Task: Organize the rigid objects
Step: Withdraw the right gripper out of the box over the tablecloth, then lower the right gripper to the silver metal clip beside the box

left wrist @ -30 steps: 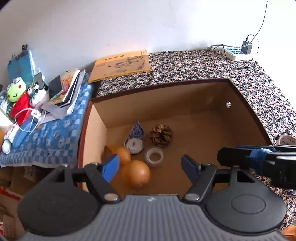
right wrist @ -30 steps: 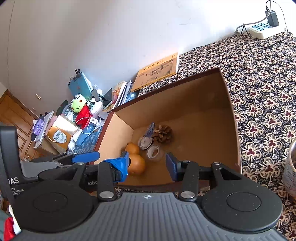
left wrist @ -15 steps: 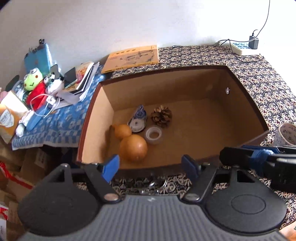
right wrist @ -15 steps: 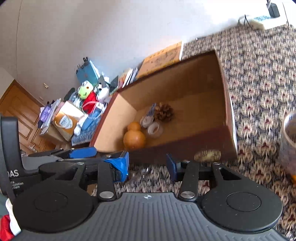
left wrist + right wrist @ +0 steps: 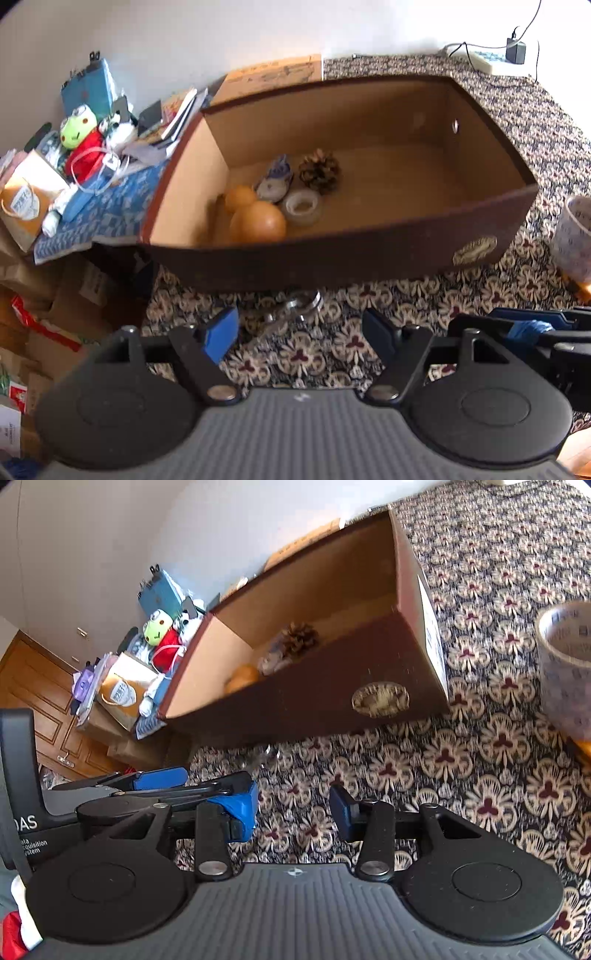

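An open brown box (image 5: 332,254) stands on the patterned cloth; it also shows in the right wrist view (image 5: 332,686). Inside it lie an orange gourd (image 5: 256,218), a clear tape roll (image 5: 300,206), a pine cone (image 5: 319,171) and a blue-and-white ceramic piece (image 5: 275,181). A metal key ring (image 5: 295,308) lies on the cloth in front of the box, just beyond my left gripper (image 5: 301,332). My left gripper is open and empty. My right gripper (image 5: 293,812) is open and empty, beside the left one, in front of the box.
A patterned mug (image 5: 565,664) stands right of the box; it also shows in the left wrist view (image 5: 574,236). Books, a frog plush (image 5: 81,129) and bags crowd the left side. A power strip (image 5: 487,59) lies at the back right. Cardboard boxes sit below the table's left edge.
Both grippers have pulled back out of the box toward the near side, so the box front wall, the key ring and the mug now show. Both stay open.
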The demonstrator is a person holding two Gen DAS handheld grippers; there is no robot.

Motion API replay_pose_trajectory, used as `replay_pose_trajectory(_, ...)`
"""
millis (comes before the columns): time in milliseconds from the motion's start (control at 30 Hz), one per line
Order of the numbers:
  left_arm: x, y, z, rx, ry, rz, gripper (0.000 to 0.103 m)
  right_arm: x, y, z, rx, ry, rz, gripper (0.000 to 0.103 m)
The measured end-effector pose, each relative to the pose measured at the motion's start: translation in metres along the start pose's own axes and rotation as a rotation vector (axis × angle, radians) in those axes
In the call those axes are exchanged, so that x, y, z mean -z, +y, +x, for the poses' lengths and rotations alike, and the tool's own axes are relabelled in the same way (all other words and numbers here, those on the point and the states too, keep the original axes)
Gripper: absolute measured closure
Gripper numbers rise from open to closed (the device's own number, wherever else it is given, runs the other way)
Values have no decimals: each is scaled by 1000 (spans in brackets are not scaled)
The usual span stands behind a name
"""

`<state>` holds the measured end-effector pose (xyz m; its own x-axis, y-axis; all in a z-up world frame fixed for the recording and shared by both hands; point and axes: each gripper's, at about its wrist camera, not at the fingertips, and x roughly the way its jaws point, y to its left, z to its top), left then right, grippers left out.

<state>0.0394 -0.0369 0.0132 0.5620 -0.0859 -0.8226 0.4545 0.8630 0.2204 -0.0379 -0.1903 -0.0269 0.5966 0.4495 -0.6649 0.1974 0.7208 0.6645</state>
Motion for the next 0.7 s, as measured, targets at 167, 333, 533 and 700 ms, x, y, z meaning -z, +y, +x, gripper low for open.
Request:
replay_pose_trajectory(167,15,-2,7,-11,34,-8,28,9,0,3,12,33,-7,76)
replay_pose_trajectory(333,28,-2,11,-11,51,-18,28,17,0,11,5,60,11,76)
replay_pose_trajectory(533,40,1,21,-8,80,-21,28,22,-1,22,2,90,28,76)
replay_pose_trajectory(700,48,8,30,-1,107,-30,28,23,-4,33,1,117,67,76)
